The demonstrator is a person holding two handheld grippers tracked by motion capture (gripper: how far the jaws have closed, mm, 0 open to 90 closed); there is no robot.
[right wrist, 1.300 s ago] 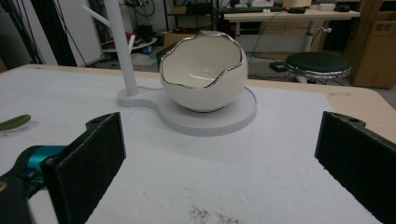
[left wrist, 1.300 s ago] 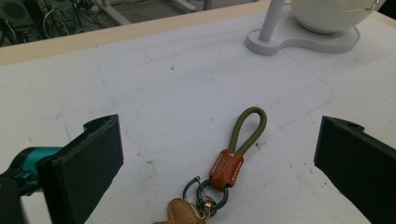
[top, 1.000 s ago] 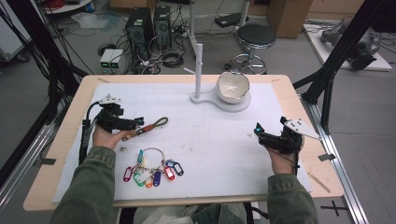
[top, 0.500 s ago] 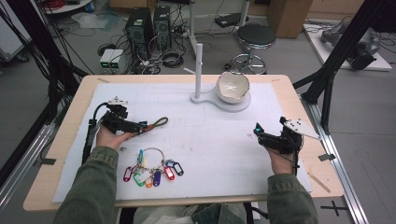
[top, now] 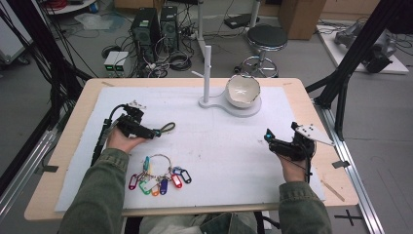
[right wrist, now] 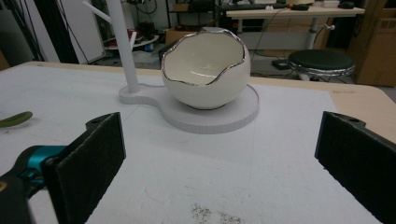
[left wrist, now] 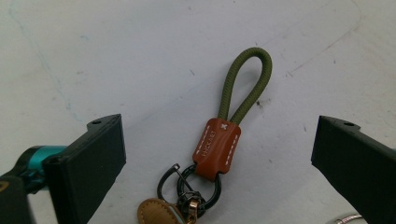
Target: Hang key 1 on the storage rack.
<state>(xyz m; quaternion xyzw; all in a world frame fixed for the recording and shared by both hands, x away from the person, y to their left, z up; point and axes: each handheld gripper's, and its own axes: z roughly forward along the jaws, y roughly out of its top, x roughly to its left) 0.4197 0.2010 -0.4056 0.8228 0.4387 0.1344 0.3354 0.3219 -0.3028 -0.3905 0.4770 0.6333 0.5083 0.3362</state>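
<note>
Left gripper (left wrist: 215, 154) hovers low over the green-loop keychain (left wrist: 233, 121) lying flat on the white tabletop (top: 219, 146), jaws wide open either side of its brown leather tab, gripping nothing. Best to centre on the tab, then close. Right gripper (top: 285, 144) idles on the tabletop, jaws wide, empty, facing the eggshell bowl (right wrist: 205, 70)

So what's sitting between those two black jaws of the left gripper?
In the left gripper view, a keychain strap with an olive cord loop and brown leather tab lies on the white mat, untouched.
</note>
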